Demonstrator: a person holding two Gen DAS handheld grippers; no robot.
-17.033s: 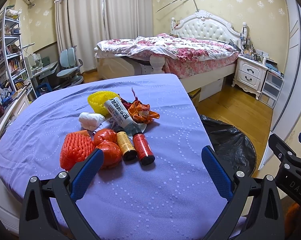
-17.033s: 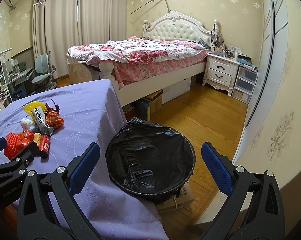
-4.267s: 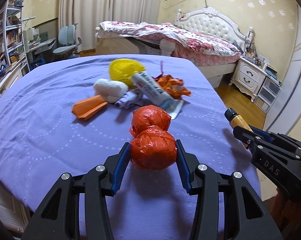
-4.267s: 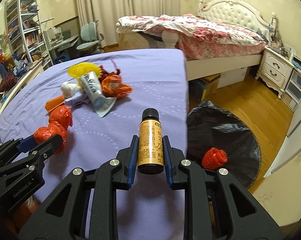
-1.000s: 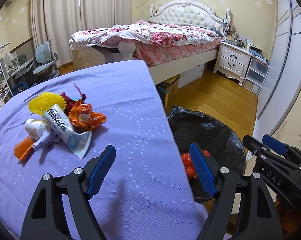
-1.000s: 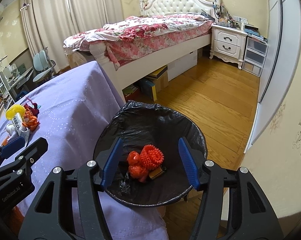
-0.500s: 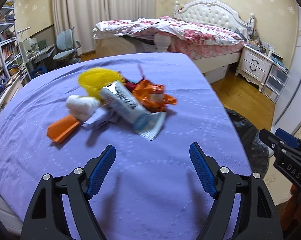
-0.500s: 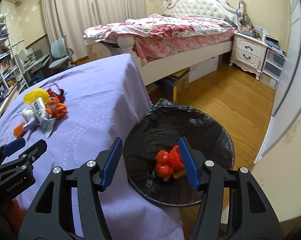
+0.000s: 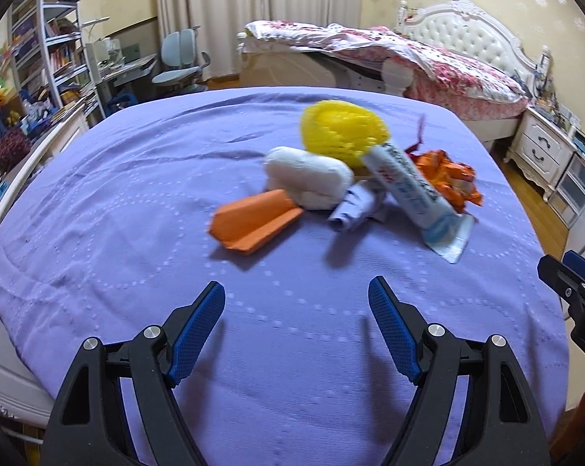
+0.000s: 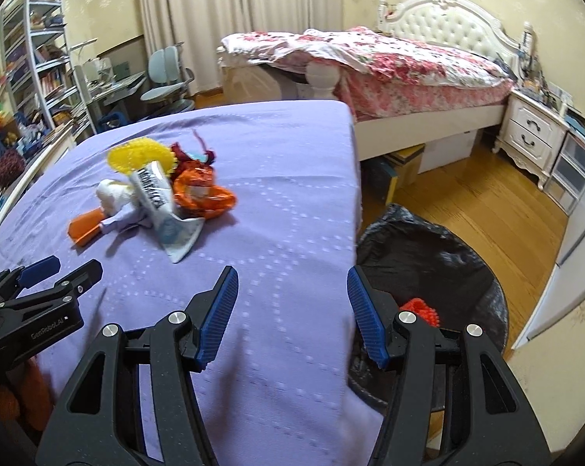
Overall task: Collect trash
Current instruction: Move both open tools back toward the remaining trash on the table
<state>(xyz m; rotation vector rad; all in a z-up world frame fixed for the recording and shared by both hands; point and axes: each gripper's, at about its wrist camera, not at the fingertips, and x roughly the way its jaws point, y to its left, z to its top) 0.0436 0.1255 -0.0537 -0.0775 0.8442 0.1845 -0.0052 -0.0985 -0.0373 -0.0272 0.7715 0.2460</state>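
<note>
A heap of trash lies on the purple table (image 9: 137,233): an orange folded paper (image 9: 253,223), a white wad (image 9: 308,178), a yellow foam net (image 9: 341,132), a toothpaste tube (image 9: 413,190), a lilac scrap (image 9: 352,209) and an orange wrapper (image 9: 448,178). My left gripper (image 9: 296,310) hangs open over bare cloth just short of the orange paper. My right gripper (image 10: 292,303) is open and empty above the table's right edge, with the heap (image 10: 156,190) to its upper left. Beside the table stands the black-lined bin (image 10: 440,256), holding a red foam net (image 10: 418,308).
A bed (image 10: 389,62) with a floral cover stands behind the table. A white nightstand (image 10: 533,136) is at the right, a bookshelf (image 9: 47,50), desk and blue chair (image 9: 180,62) at the back left. Wooden floor (image 10: 486,202) surrounds the bin.
Both grippers have swung left, from over the bin back over the table. The trash heap now fills the middle of the left view, and the bin has slid to the right view's edge.
</note>
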